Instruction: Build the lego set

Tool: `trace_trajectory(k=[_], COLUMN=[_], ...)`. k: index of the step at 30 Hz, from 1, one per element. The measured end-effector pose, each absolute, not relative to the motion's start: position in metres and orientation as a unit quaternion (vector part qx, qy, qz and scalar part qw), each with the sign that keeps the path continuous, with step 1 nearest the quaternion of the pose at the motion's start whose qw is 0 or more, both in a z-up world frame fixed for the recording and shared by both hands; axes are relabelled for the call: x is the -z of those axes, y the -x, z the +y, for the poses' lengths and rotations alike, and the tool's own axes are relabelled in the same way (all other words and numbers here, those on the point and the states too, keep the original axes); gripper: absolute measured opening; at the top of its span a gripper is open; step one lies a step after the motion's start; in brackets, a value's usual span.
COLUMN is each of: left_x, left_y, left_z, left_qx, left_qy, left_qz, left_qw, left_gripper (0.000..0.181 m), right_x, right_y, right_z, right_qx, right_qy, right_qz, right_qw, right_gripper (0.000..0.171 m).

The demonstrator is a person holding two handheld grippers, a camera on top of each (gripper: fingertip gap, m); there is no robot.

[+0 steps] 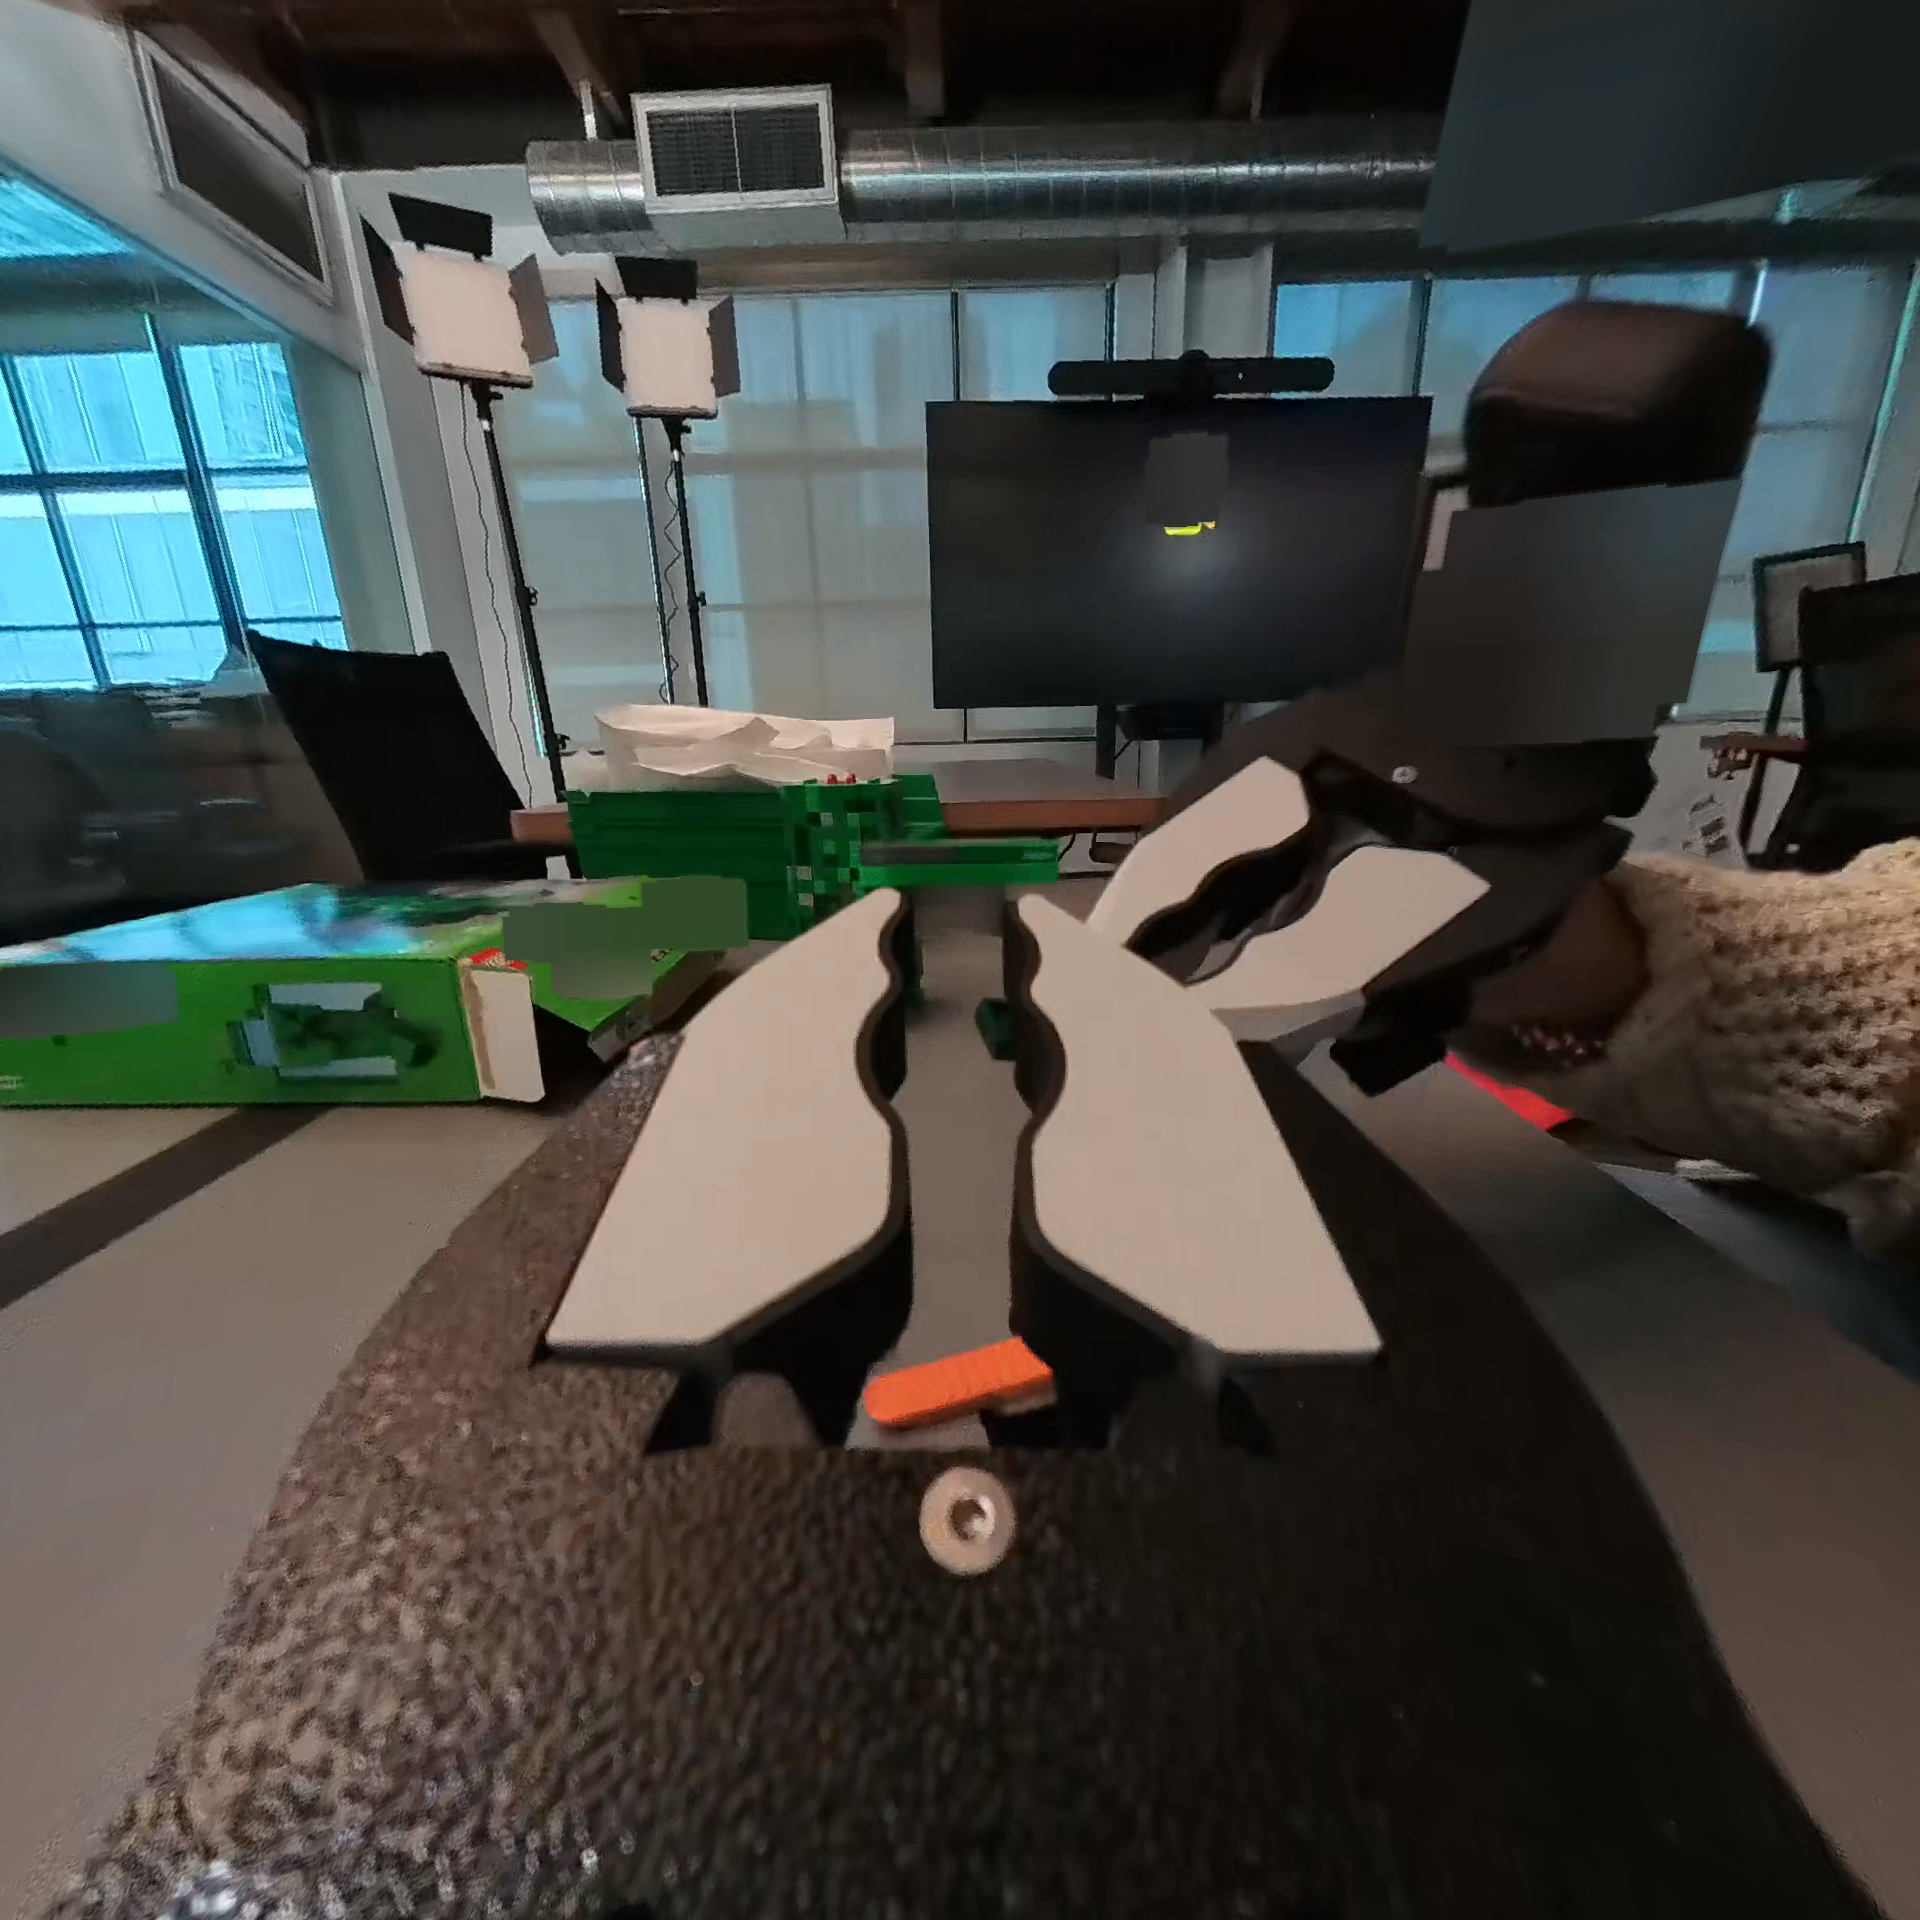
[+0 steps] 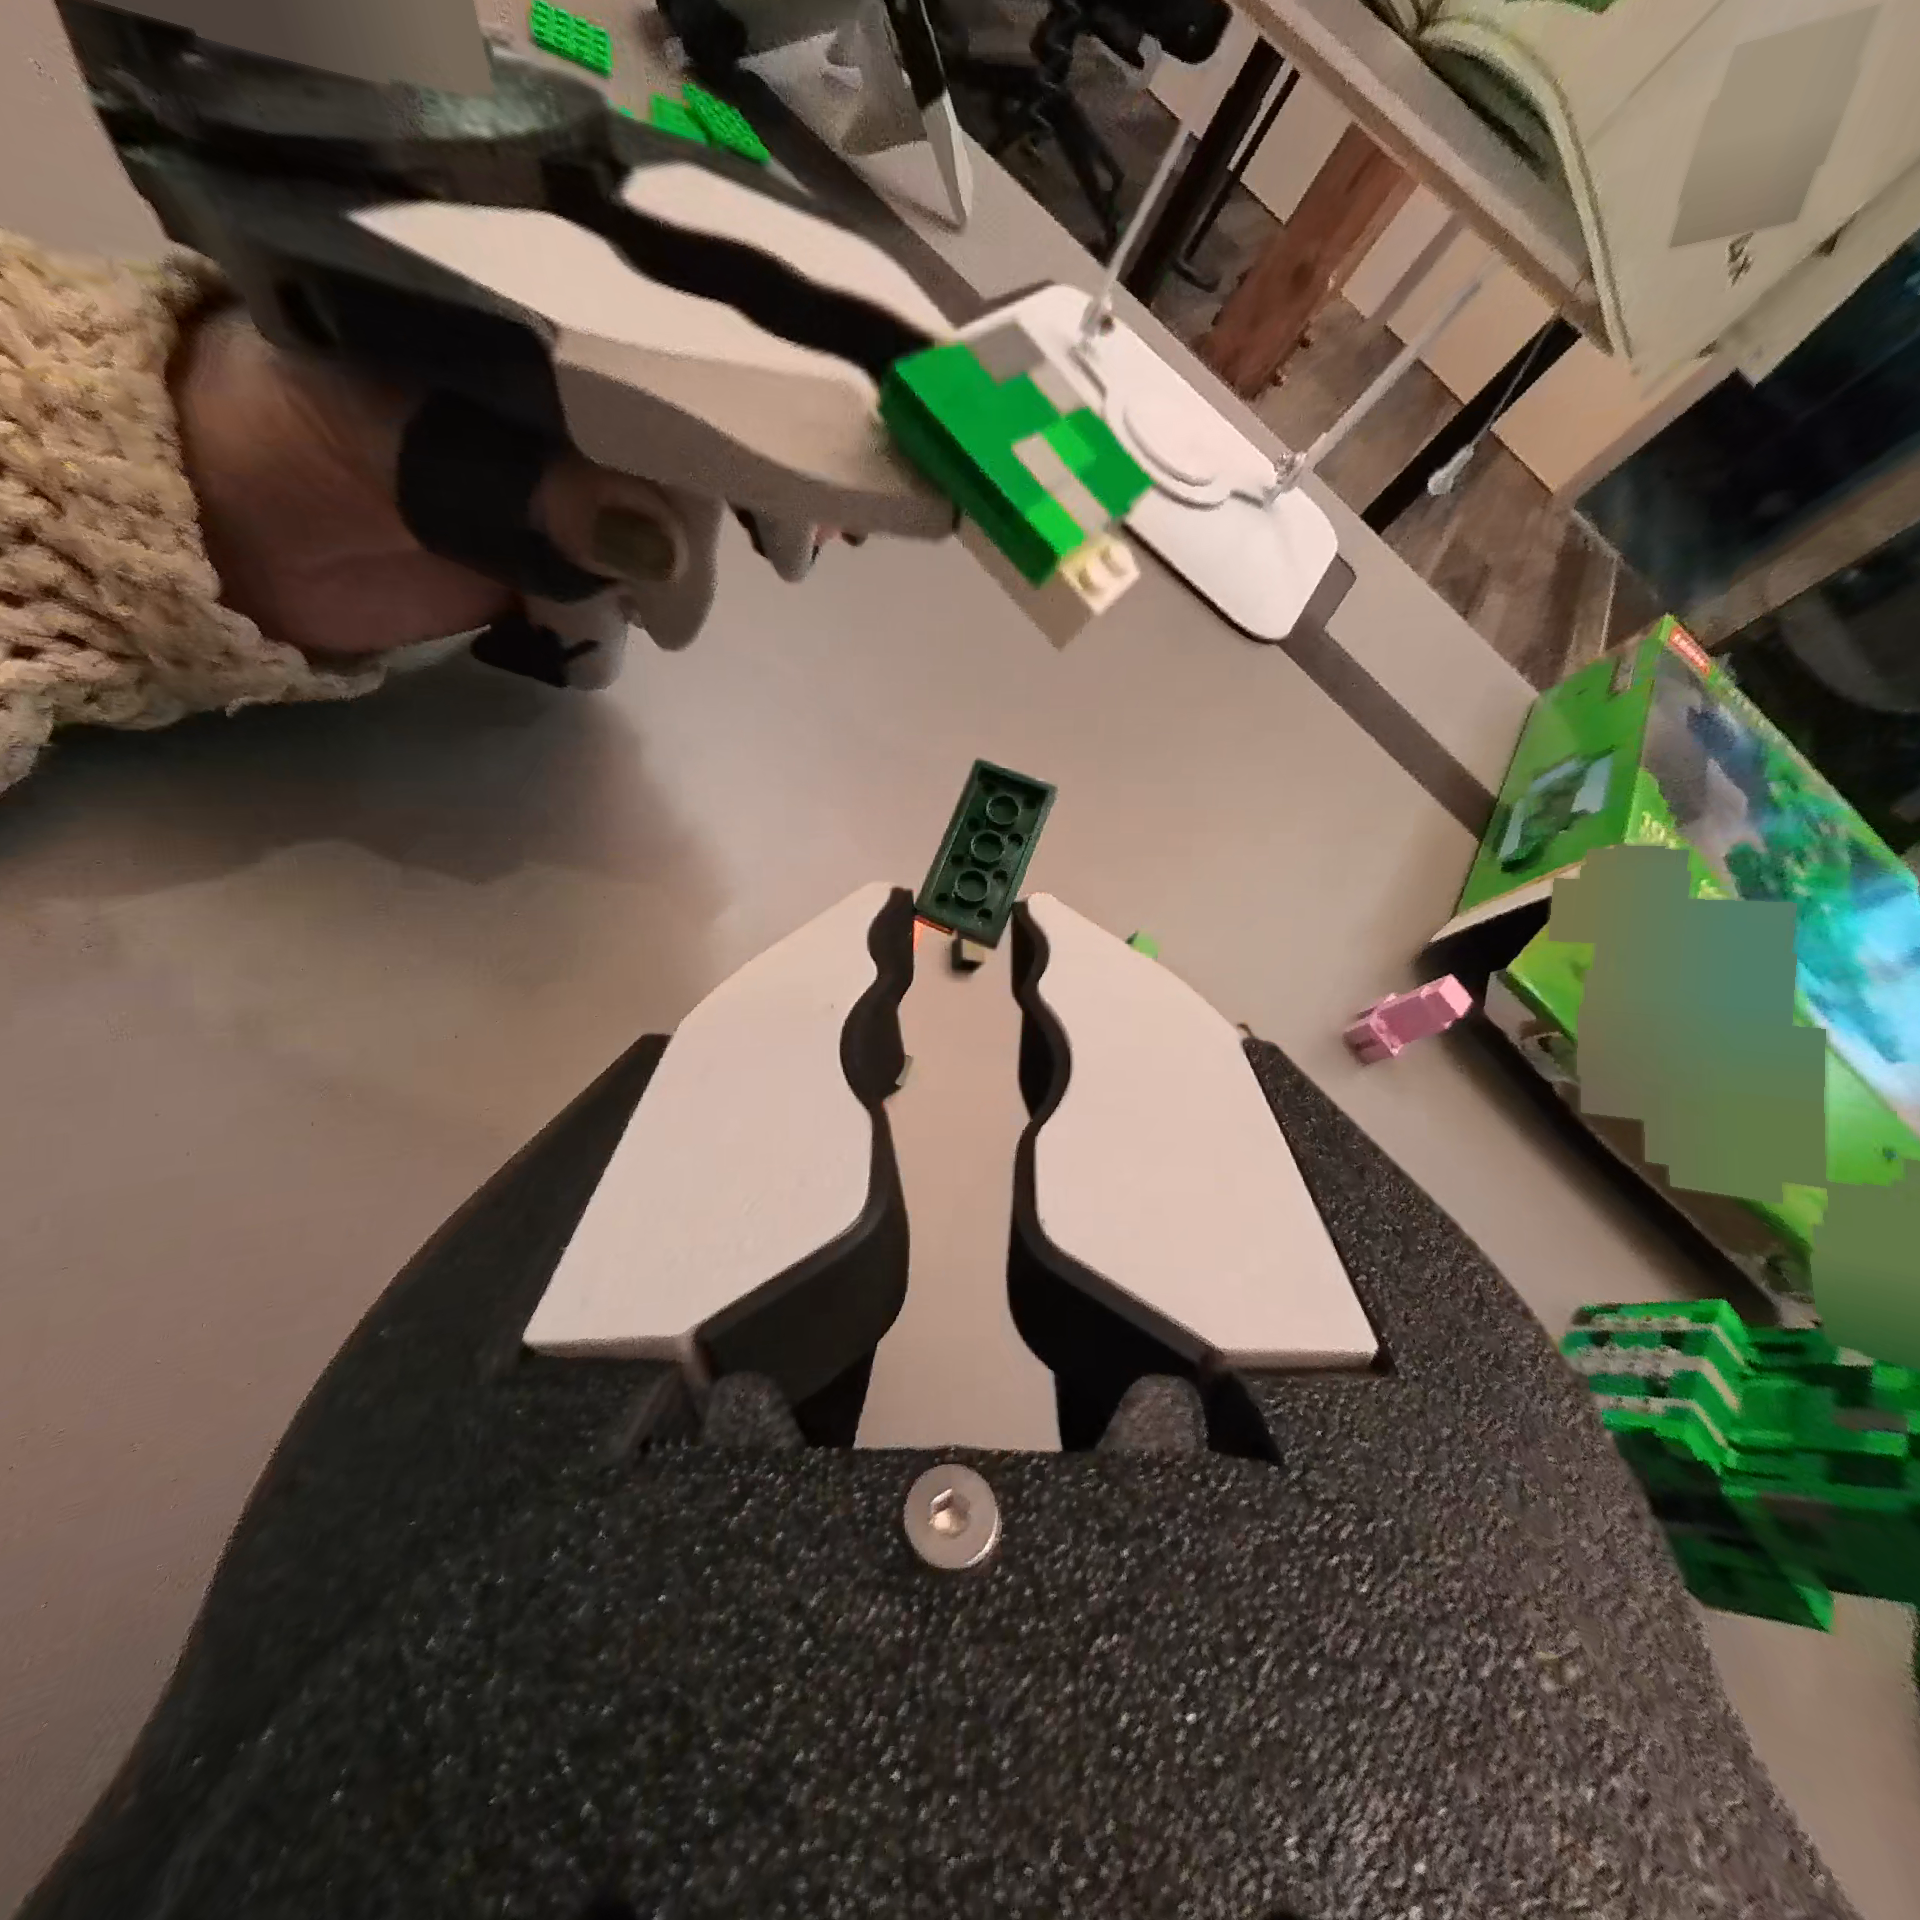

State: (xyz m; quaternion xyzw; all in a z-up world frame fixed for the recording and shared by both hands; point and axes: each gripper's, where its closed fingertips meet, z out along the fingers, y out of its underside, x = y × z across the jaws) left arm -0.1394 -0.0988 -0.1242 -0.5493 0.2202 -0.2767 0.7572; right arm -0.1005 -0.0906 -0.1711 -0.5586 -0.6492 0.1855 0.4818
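My left gripper (image 1: 961, 925) is shut on a small green and grey lego assembly (image 2: 1013, 457), held above the grey table (image 2: 468, 883). It also shows at upper left in the right wrist view (image 2: 935, 416). My right gripper (image 2: 961, 904) is shut on a dark green two-by-four plate (image 2: 985, 847) that sticks out past its tips, underside facing the camera. The plate is below the assembly and apart from it. In the left wrist view the right gripper (image 1: 1164, 945) reaches in from the right, its tips hidden behind my left finger.
A large green lego build (image 1: 779, 842) (image 2: 1745, 1455) stands beside the open green set box (image 1: 260, 997) (image 2: 1662, 831). A pink lego figure (image 2: 1408, 1018) lies near the box. A white stand base (image 2: 1226, 488), loose green plates (image 2: 707, 114) and an orange piece (image 1: 956, 1387) are on the table. There is about 6 cm between the tips of the two grippers. My right gripper's tips are some 20 cm from the pink lego figure (image 2: 1408, 1018).
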Motion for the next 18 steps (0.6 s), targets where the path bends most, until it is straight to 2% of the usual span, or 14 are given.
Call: trace_trajectory(k=[11,18], left_x=[0.147,0.161], left_y=[0.122,0.119], left_z=[-0.093,-0.086], left_qx=[0.242,0.238], left_qy=[0.599,0.633], left_qz=[0.275,0.272], left_qw=[0.711,0.685], left_gripper=[0.015,0.015], right_x=[0.157,0.169], right_y=[0.097,0.093], right_z=[-0.092,-0.083], right_qx=[-0.163,-0.190], right_qy=[0.532,0.558], right_qz=[-0.656,-0.654], right_qw=[0.510,0.474], right_gripper=[0.017,0.017])
